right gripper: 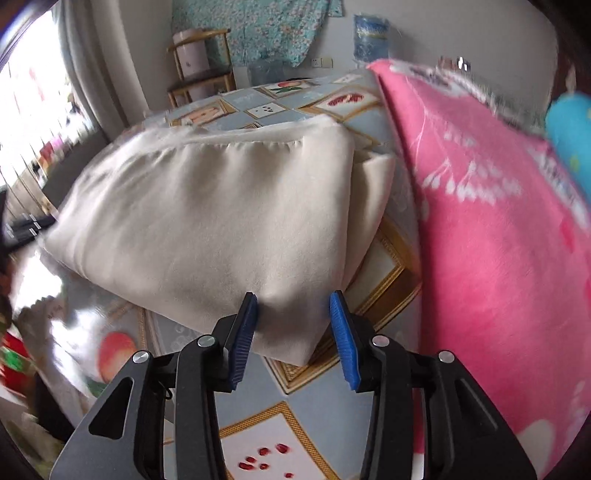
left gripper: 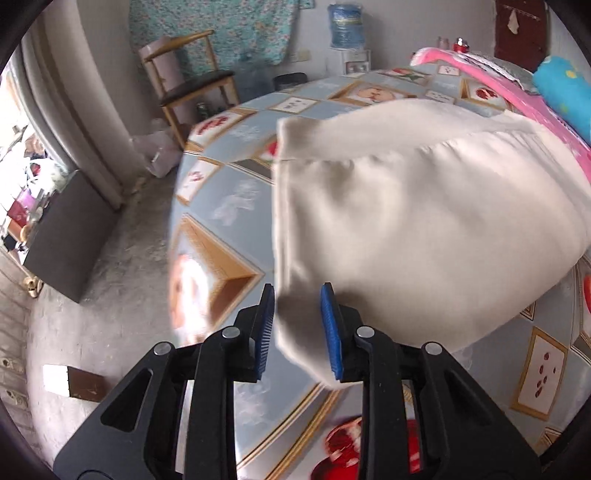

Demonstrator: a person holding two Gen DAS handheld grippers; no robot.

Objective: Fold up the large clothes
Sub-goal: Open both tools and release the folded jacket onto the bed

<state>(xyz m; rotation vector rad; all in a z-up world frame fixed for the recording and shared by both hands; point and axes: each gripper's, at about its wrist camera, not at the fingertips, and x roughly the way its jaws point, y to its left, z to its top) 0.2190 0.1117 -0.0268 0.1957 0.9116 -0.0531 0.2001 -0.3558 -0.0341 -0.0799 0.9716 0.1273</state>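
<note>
A cream garment (left gripper: pixel 406 221) lies folded into a thick rectangle on a table covered with a fruit-patterned cloth (left gripper: pixel 221 206). My left gripper (left gripper: pixel 297 291) stands open at the garment's near left corner. That corner sits loosely between the blue pads (left gripper: pixel 264 332), which do not pinch it. In the right wrist view the same garment (right gripper: pixel 221 221) fills the middle, with layered edges on its right side. My right gripper (right gripper: pixel 293 297) is open over the near right corner, its pads (right gripper: pixel 345 343) apart on either side of the fabric.
A pink blanket (right gripper: pixel 498 240) lies heaped along the table's right side, with a blue cushion (left gripper: pixel 565 92) behind it. A wooden chair (left gripper: pixel 192 74) and a water jug (left gripper: pixel 345 26) stand by the far wall. A dark box (left gripper: pixel 70 236) sits on the floor at left.
</note>
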